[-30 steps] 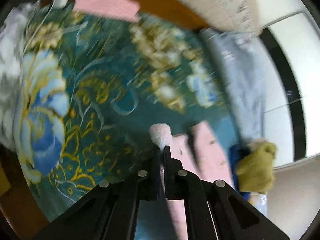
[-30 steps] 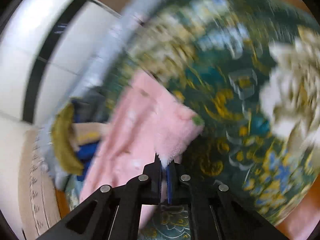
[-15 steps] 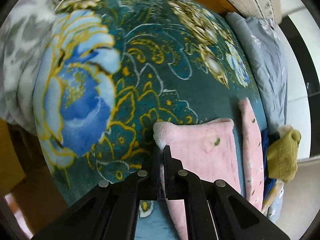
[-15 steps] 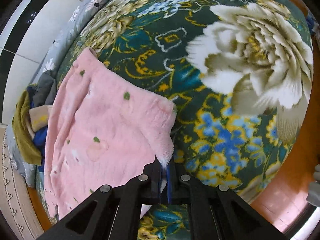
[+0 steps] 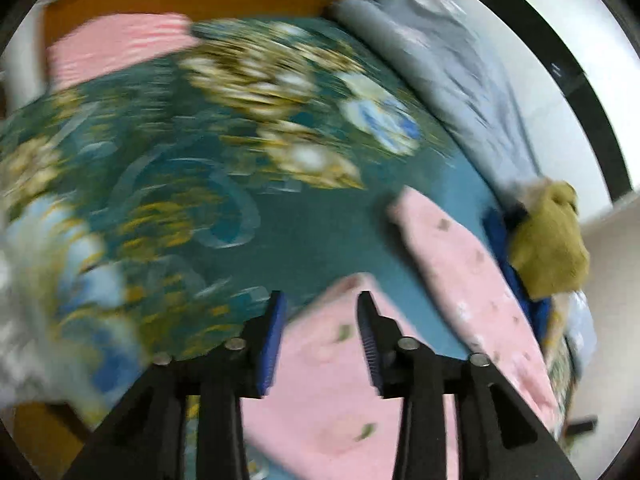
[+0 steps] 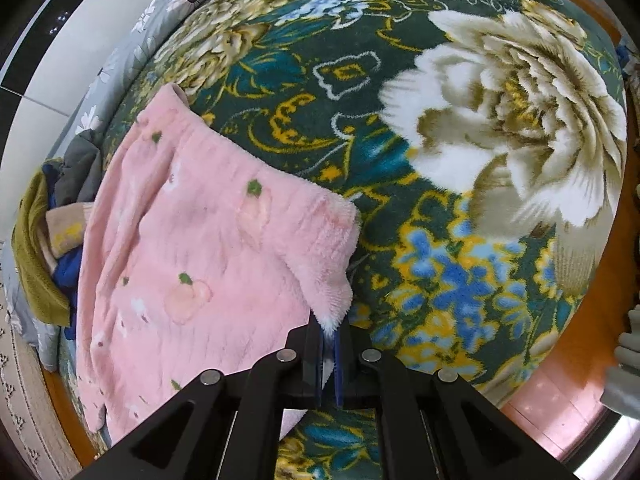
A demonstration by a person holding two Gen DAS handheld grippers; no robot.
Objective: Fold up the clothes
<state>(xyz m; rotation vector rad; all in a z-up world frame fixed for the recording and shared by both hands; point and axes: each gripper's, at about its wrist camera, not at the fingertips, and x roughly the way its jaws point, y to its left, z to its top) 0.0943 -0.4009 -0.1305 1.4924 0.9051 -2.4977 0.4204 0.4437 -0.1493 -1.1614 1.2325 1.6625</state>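
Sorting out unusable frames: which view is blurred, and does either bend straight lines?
Left wrist view: heavy motion smear across the floral blanket, though the open left gripper stays sharp. Right wrist view: crisp, the pink garment and right gripper clear. Both are fisheye, curving edges toward the rim.

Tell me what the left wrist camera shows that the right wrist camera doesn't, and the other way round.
Only the left wrist view shows the left gripper, open above the pink fleece garment, plus a pink striped cloth at the far edge. Only the right wrist view shows the right gripper, shut on a corner of that garment, and a large white flower printed on the blanket. Both show the teal floral blanket, the garment lying on it, and an olive-green cloth in a pile beside it.
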